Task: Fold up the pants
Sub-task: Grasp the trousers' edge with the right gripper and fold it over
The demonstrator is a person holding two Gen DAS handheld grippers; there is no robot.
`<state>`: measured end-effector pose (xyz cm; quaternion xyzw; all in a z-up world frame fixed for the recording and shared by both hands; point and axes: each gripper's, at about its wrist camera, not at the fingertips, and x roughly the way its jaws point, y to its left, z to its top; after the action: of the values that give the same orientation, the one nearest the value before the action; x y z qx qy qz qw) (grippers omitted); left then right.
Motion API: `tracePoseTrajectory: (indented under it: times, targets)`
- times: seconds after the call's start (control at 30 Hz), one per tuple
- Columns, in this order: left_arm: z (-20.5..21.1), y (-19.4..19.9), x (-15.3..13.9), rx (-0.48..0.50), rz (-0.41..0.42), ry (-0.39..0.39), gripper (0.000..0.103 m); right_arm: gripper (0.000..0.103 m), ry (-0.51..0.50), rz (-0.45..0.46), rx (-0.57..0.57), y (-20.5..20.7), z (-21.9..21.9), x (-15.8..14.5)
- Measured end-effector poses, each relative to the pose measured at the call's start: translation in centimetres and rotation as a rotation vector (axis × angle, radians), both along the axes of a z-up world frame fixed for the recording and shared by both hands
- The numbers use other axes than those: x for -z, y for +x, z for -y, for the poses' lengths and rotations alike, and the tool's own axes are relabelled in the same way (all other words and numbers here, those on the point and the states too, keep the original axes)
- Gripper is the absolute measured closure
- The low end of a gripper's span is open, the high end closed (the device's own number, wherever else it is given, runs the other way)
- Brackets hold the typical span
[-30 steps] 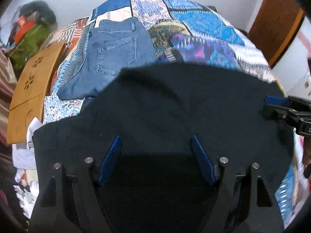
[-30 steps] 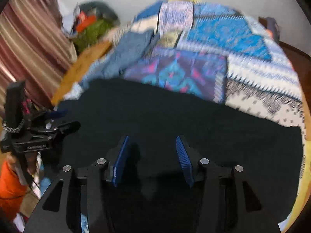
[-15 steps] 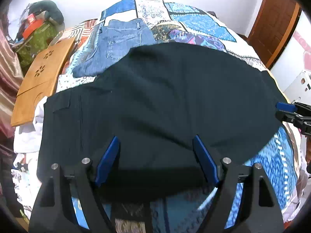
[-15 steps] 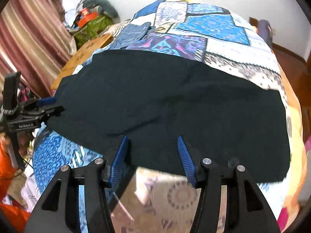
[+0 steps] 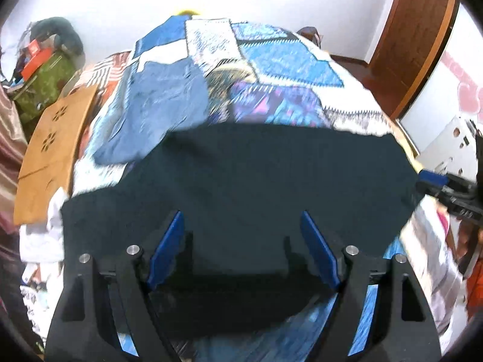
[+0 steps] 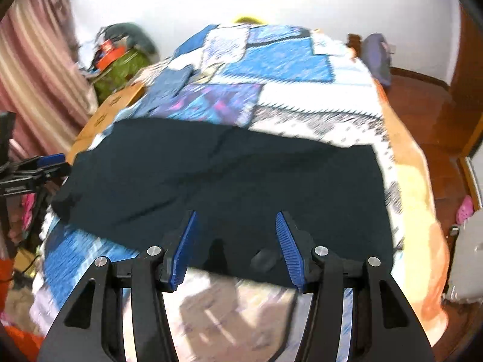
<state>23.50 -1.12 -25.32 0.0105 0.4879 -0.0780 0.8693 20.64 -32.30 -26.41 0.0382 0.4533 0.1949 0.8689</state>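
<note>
The left gripper (image 5: pixel 241 244) hangs with its blue pads spread wide, gripping nothing, above the near part of the black pants (image 5: pixel 241 187). The right gripper (image 6: pixel 235 241) is likewise spread and released over the pants' near hem (image 6: pixel 241 268), which runs just under its fingertips.

From either gripper, the pants stretch flat across the patchwork bedspread (image 5: pixel 286 60) from about 9 to 3 o'clock. In the left wrist view the other gripper shows at 3 o'clock, right at the pants' end. In the right wrist view the left one sits at 9 o'clock beside the opposite end.

Beyond the pants, at 11 o'clock in the left view, folded blue jeans (image 5: pixel 160 102) lie on the bedspread, their lower corner touching or slightly overlapping the black fabric's far edge. A wooden board (image 5: pixel 51 150) leans off the bed's side at 9 to 10 o'clock, with a green bag (image 5: pixel 45 87) behind it.

Bare bedspread fills 12 to 2 o'clock past the pants. In the right view the bed's orange edge (image 6: pixel 422 211) drops away at 3 o'clock to wooden floor (image 6: pixel 428 105).
</note>
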Motion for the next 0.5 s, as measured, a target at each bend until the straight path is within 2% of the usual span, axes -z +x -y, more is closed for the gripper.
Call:
tracePoseTrajectory:
  times: [0.1, 0.27, 0.33, 0.4, 0.5]
  targets:
    - [2.7, 3.0, 0.6, 0.021, -0.004, 0.000, 0.022, 0.053, -0.035, -0.018, 0.064, 2.0, 1.0, 2.0]
    - [7.7, 6.3, 4.5, 0.073, -0.061, 0.105, 0.022, 0.053, -0.078, -0.104, 0.182, 2.5, 4.3, 6.3]
    - [9.3, 6.8, 6.2, 0.097, -0.085, 0.131, 0.022, 0.053, -0.040, -0.092, 0.204, 1.2, 6.0, 6.5]
    - [10.3, 6.9, 6.1, 0.099, -0.062, 0.144, 0.021, 0.053, -0.045, -0.089, 0.218, -0.2, 7.2, 6.2]
    - [12.3, 7.8, 6.0, 0.137, -0.097, 0.135, 0.021, 0.053, -0.072, -0.083, 0.249, -2.2, 8.4, 5.4]
